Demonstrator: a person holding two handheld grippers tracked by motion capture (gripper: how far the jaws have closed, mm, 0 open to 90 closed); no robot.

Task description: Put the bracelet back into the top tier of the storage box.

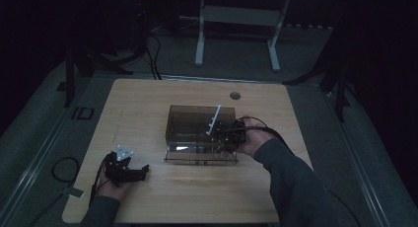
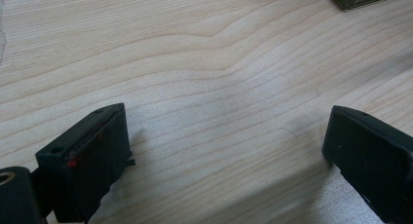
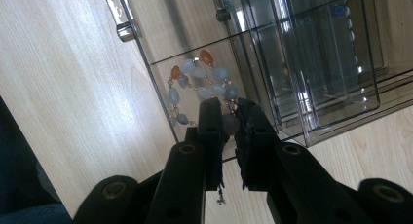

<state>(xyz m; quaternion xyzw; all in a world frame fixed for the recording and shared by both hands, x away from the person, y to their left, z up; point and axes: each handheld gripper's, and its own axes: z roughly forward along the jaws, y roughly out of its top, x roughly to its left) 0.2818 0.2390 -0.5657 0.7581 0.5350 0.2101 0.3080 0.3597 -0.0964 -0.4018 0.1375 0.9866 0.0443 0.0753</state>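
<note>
High view: no readable writing. Right claw (image 3: 229,124) pinches a beaded bracelet (image 3: 199,85) inside the clear organizer box (image 1: 201,131) at table (image 1: 197,197) centre-right. Left claw (image 1: 135,173) gapes wide over bare wood, near-left, room around.

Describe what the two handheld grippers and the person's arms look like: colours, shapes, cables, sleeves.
Both grippers are black. The left gripper carries a grey three-cornered plate on top and has blocky, rectangular jaws, one showing a small red mark. The right gripper has long black jaws with round bolt holes. A black cable loops from it. The person wears dark grey long sleeves.
</note>
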